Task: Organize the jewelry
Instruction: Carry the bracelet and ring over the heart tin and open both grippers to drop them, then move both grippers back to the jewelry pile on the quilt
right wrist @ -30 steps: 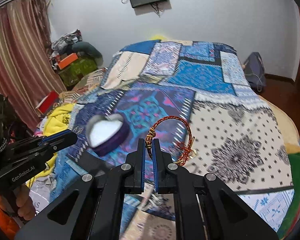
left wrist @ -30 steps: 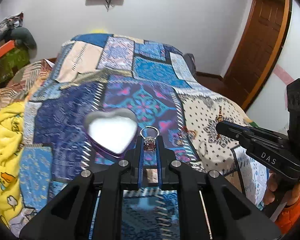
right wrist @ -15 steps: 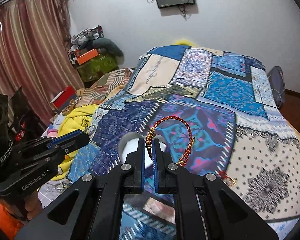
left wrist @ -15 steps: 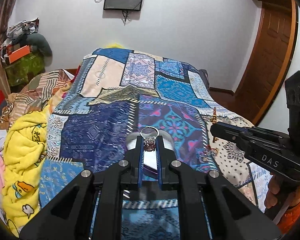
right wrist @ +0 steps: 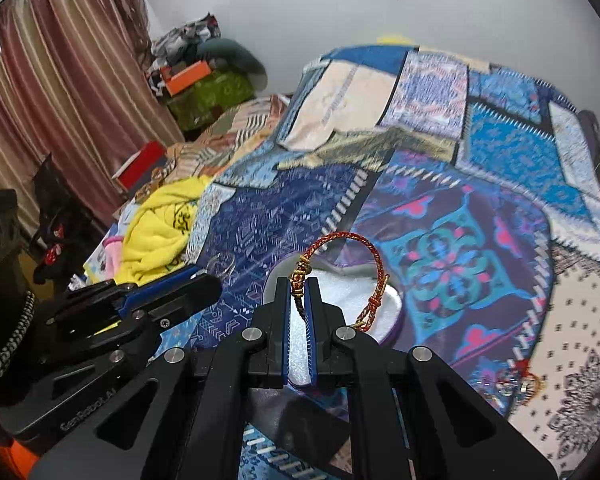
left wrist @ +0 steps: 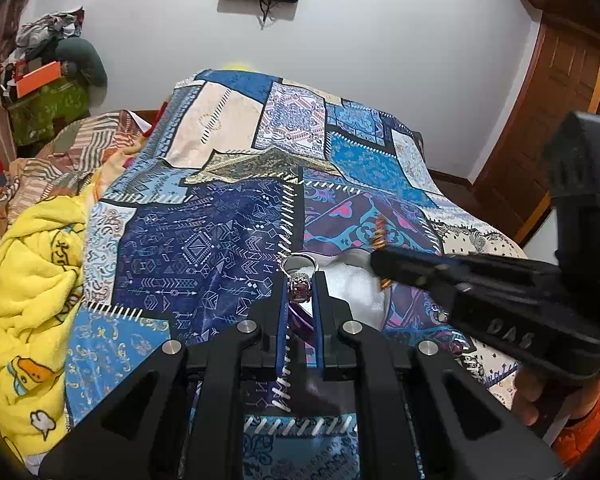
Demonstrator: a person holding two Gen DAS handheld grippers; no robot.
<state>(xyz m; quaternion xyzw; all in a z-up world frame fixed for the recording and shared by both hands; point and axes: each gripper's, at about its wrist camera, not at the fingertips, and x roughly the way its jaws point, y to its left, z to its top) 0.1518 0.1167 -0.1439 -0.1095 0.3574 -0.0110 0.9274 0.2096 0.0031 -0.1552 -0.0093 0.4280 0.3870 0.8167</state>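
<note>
The left tool point(left wrist: 300, 290) is clamped on a silver ring point(left wrist: 300, 280) with a dark red stone, and the ring's round band sticks up past the tips. The right tool point(right wrist: 299, 292) is clamped on the knot of a red and gold string bracelet point(right wrist: 342, 256), and the loop of the bracelet stands up and bends over to the right side. The thing that matters most is the heart-shaped box point(right wrist: 364, 300) with white padding inside, which sits on the patchwork bed cover point(left wrist: 204, 248). In both views the box lies right under and just past the tips, so each piece hangs over the white padding, or very near it. From here, I think the next move is straight down and then letting go. In the left view the right tool point(left wrist: 384, 264) comes in from the right and its tip is over the box too, so the two tools are close together and could bump. Both look about as near to the box. Another small red and gold piece point(right wrist: 528, 380) lies on the bed to the right, well apart from the box. The right tool's side reads "DAS" and the left tool's point(right wrist: 204, 284) side reads "GenRobot.AI".
</note>
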